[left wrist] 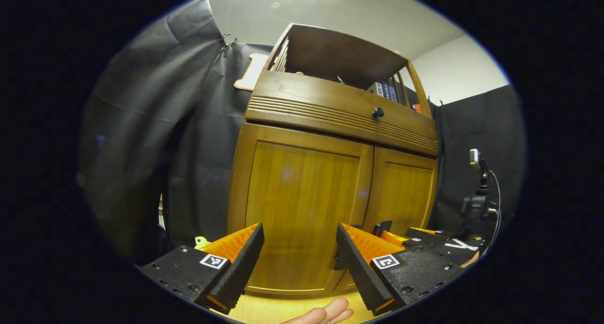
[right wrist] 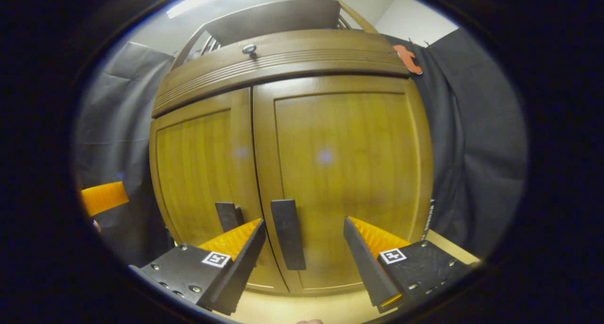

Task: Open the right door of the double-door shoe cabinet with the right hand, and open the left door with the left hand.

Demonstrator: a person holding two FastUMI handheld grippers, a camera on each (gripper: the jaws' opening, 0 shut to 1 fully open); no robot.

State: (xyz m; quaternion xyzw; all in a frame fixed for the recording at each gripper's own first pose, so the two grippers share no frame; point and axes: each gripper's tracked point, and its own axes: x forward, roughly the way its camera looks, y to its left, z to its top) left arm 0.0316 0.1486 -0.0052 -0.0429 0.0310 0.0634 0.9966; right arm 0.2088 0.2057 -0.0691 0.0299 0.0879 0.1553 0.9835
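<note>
The wooden shoe cabinet has both doors closed. In the left gripper view my left gripper [left wrist: 299,248] is open, low in front of the left door [left wrist: 302,206]. The right door [left wrist: 401,192] is beyond it, with a dark handle [left wrist: 382,227] near the right gripper [left wrist: 424,236]. In the right gripper view my right gripper [right wrist: 302,248] is open, facing the right door [right wrist: 344,168]. That door's dark vertical handle [right wrist: 288,234] shows in the gap between the fingers, untouched. The left door [right wrist: 198,168] has its own handle [right wrist: 228,215] beside the centre seam.
Above the doors is a drawer with a dark knob [left wrist: 378,112], and an open shelf on top. A small camera on a stand [left wrist: 477,192] is to the right. A person's fingers [left wrist: 325,314] show above the light wooden floor [right wrist: 302,310]. A small yellow-green object [left wrist: 200,241] lies at the cabinet's left foot.
</note>
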